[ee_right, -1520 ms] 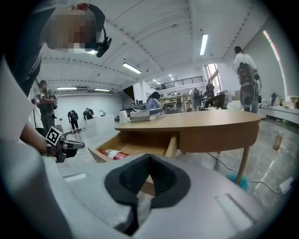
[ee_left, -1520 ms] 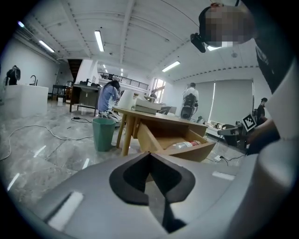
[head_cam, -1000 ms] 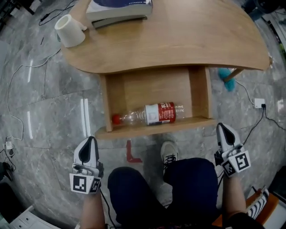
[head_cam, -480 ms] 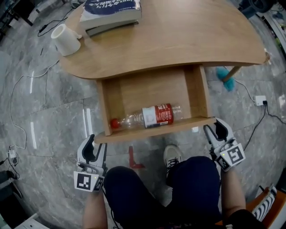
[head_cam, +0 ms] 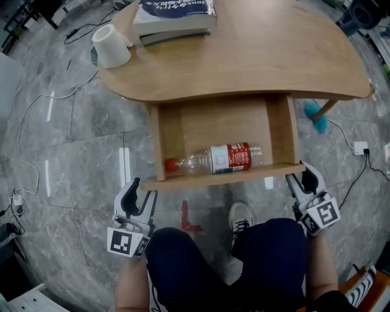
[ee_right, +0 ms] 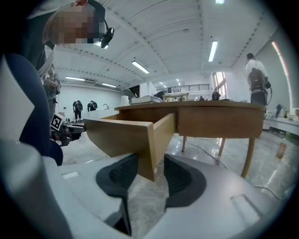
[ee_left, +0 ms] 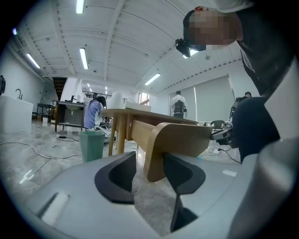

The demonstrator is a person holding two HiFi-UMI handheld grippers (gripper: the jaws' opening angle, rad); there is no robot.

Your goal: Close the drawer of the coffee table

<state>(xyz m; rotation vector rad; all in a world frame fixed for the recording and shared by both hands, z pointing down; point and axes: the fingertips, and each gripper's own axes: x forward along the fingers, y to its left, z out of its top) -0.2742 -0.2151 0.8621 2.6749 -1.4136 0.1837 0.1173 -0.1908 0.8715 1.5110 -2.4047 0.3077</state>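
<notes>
- Light wooden drawer [head_cam: 219,122] is pulled well out from under the kidney-shaped wooden coffee table [head_cam: 274,55], open end up.
- It points out of the table toward the seated person. Its front panel's long axis runs left-right across the head view, square to that direction.
- A clear plastic bottle with a red label and red cap [head_cam: 216,159] lies on its side inside. It sits just behind the front panel and parallel to it, cap toward the left.
- Left gripper [head_cam: 139,194] is at the front panel's left end. Its jaws have just been opening and are now spread, with the panel's rounded end [ee_left: 180,140] between the pads, not clamped.
- Right gripper [head_cam: 303,180] is at the right front corner. Its jaws have also just been opening and are released, with the corner edge [ee_right: 152,140] standing in the gap.
- Both grippers point roughly level at the drawer front.
- On the tabletop, a white mug [head_cam: 111,47] stands beside a stack of books [head_cam: 175,15] at the far left edge.
</notes>
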